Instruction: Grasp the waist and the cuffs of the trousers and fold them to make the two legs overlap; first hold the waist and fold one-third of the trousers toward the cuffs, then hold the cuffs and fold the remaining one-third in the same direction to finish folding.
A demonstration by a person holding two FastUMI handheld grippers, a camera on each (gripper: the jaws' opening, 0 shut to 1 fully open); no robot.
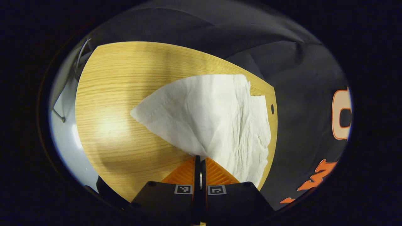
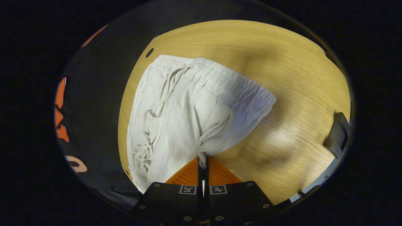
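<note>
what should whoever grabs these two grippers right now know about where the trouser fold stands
Left gripper: jaws shut on an edge of the white crinkled cloth trousers, probably the cuff end.
Right gripper: jaws shut on the trousers near the elastic drawstring waistband.
The trousers lie along the edge of the light wooden table by the booth wall.
Done: both ends gripped.
Left: judging by the spread-out cloth, probably the leg overlap and both one-third folds.

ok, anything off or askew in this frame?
Nothing damaged or spilled. Both jaws are closed on the white trousers, lying on the wooden table. The drawstring trails loose and tangled down the cloth, and the leg fabric is creased, its layers not lined up at the far edge. Ordinary for mid-fold.
</note>
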